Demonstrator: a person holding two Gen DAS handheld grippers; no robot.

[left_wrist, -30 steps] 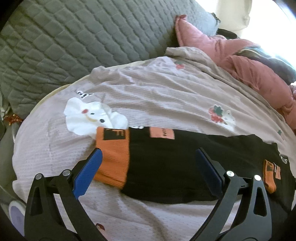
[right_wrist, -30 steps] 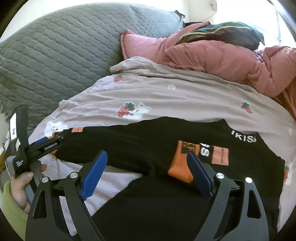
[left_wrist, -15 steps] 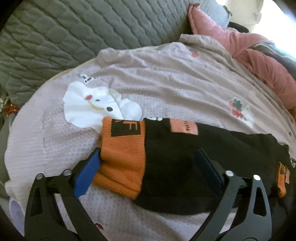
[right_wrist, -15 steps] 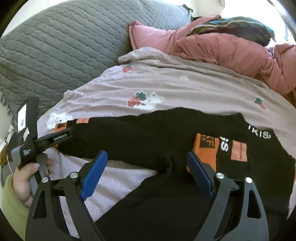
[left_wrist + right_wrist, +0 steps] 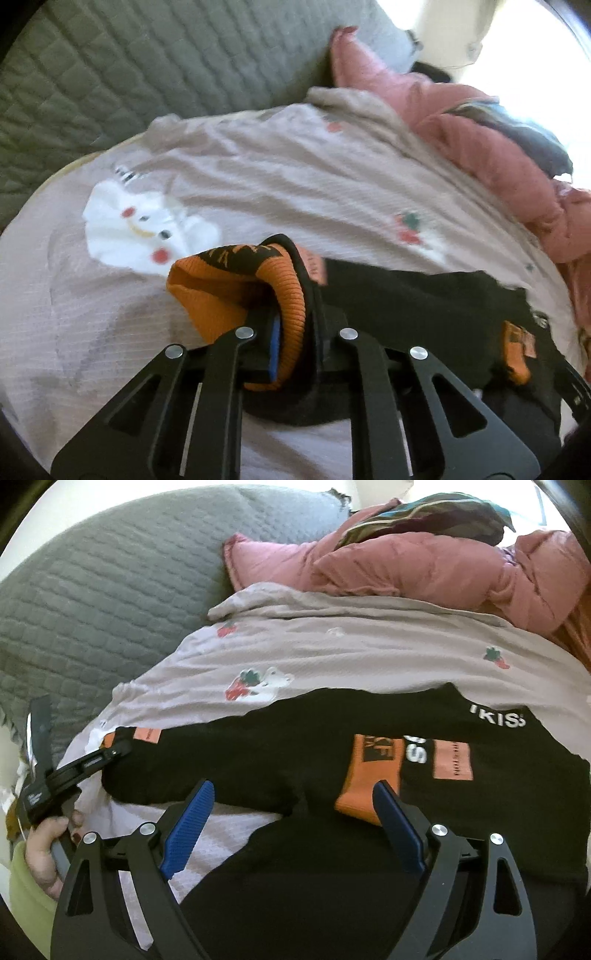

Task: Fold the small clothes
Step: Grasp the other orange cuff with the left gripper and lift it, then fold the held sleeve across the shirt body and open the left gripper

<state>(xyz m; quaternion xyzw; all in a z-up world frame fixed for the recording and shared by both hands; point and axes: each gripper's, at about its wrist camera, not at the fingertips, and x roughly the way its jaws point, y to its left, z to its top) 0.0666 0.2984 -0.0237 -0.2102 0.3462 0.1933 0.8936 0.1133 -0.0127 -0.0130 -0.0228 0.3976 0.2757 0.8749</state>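
Observation:
A small black top (image 5: pixel 332 746) with orange cuffs and patches lies spread on a mauve blanket (image 5: pixel 369 646). My left gripper (image 5: pixel 295 332) is shut on the orange cuff (image 5: pixel 236 291) of the left sleeve and bunches it up off the blanket. It also shows in the right wrist view (image 5: pixel 110 753), at the sleeve end on the left. My right gripper (image 5: pixel 295 801) is open and empty, hovering over the garment's middle, its right finger beside the other orange cuff (image 5: pixel 369 771), which lies folded onto the chest.
A grey quilted cushion (image 5: pixel 110 590) rises behind the blanket. Pink bedding (image 5: pixel 424 565) with a dark striped cloth (image 5: pixel 424 517) on it is piled at the back right. A white cartoon print (image 5: pixel 144 229) is on the blanket beside the held cuff.
My left gripper has moved onto the orange cuff, closed on it and lifted it into a bunch. My right gripper stays open and has barely shifted.

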